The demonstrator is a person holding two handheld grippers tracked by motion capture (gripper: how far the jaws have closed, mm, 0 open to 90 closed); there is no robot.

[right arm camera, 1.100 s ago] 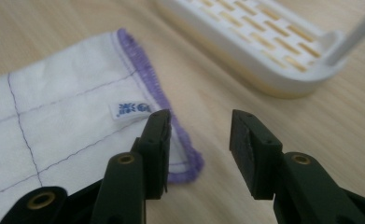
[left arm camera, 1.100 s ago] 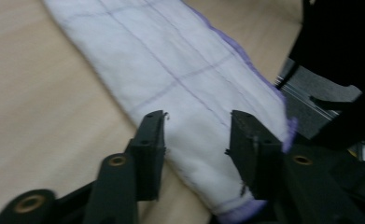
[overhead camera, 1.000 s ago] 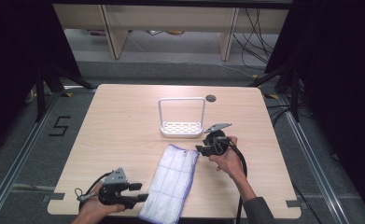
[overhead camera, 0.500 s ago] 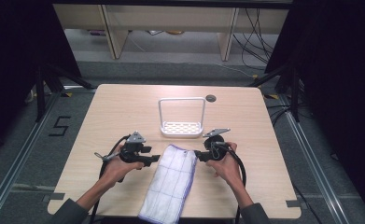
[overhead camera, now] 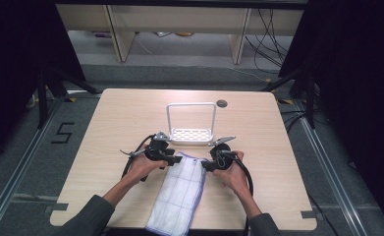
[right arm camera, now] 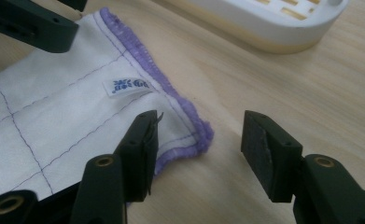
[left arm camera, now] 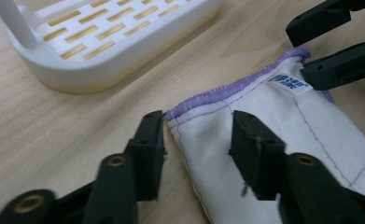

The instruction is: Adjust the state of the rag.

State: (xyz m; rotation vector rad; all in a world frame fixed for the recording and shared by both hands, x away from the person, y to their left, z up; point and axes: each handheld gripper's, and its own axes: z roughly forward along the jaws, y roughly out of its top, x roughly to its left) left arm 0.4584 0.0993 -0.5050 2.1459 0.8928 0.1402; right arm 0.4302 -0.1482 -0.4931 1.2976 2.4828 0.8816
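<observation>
Cloth (overhead camera: 179, 189) lying flat near table (overhead camera: 106, 132) front edge, 2 far corners straddled by left gripper (left arm camera: 196, 140) and right gripper (right arm camera: 199, 140), jaws just closing yet seemingly gripping nothing.

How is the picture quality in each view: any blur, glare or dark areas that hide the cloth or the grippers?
High view: table evenly lit, surroundings nearly black, cloth readable, slightly soft. Left gripper view: cloth corner and white rack sharp, the nearest parts of the left gripper blurred. Right gripper view: cloth label sharp, the right gripper soft close to the lens; no glare.
</observation>
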